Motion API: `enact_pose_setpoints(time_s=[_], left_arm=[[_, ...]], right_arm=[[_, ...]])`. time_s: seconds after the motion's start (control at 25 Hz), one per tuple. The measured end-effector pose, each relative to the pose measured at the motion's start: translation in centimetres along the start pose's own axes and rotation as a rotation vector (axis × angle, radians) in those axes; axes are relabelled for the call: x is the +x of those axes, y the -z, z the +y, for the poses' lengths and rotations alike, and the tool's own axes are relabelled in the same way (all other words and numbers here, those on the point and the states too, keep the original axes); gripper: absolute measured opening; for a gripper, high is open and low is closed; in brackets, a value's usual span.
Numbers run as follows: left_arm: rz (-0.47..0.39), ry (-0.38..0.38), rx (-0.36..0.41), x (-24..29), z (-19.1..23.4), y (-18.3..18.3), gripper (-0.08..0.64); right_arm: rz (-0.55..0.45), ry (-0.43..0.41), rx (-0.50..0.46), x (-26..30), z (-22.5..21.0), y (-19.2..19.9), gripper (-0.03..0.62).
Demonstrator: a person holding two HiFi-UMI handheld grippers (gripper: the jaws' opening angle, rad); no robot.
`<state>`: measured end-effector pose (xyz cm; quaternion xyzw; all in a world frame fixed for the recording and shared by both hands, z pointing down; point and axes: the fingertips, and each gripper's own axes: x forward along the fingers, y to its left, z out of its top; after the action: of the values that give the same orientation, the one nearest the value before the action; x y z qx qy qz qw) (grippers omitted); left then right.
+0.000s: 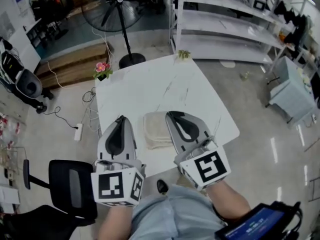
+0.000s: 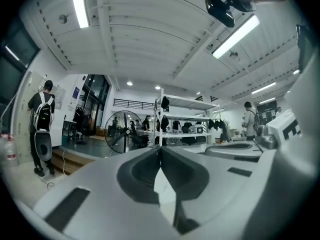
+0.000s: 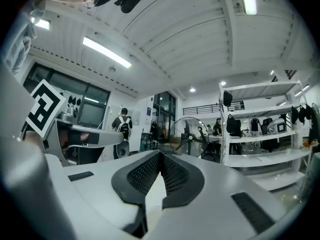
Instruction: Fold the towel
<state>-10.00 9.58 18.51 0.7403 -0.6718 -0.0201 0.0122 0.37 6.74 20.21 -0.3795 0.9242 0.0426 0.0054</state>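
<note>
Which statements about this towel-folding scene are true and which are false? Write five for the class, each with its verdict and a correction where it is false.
1. The towel lies folded on the table. True.
2. The left gripper is clamped on the towel. False: its jaws are shut on nothing, and the towel lies apart from it.
3. The right gripper has its jaws wide open. False: they are shut together, with nothing between them.
4. A fan stands on the floor beyond the table. True.
5. In the head view the towel shows between the two grippers. True.
</note>
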Motion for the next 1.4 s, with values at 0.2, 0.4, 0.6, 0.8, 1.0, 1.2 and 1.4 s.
enact_pose_setpoints(time_s=[0.2, 0.4, 0.6, 0.8, 1.0, 1.2, 1.4], left_arm=[[-0.028, -0.031, 0.013, -0.3, 0.9, -0.5, 0.009], [-0.046, -0.023, 0.037, -0.3, 0.2, -1.0, 0.009], [-0.050, -0.011, 0.045, -0.2, -0.1, -1.0, 0.009], [-0.044, -0.005, 0.047, 0.1, -0.1, -0.8, 0.009], [-0.044, -0.010, 0.050, 0.1, 0.1, -0.8, 0.009], [-0.047, -0.009, 0.052, 0.0, 0.0, -0.9, 0.009], [-0.049, -0.004, 0.055, 0.0, -0.1, -1.0, 0.009]], right_arm=[[-0.003, 0.010, -0.057, 0.3, 0.2, -0.3, 0.014], [-0.024, 0.020, -0.065, 0.1, 0.0, -1.3, 0.014], [-0.035, 0.026, -0.075, -0.2, -0.2, -1.9, 0.012], [-0.044, 0.026, -0.071, 0.0, -0.1, -2.2, 0.012], [-0.047, 0.020, -0.075, 0.2, 0.2, -2.5, 0.012], [-0.053, 0.014, -0.081, 0.2, 0.4, -2.7, 0.012], [-0.051, 0.014, -0.079, 0.2, 0.4, -2.7, 0.012]])
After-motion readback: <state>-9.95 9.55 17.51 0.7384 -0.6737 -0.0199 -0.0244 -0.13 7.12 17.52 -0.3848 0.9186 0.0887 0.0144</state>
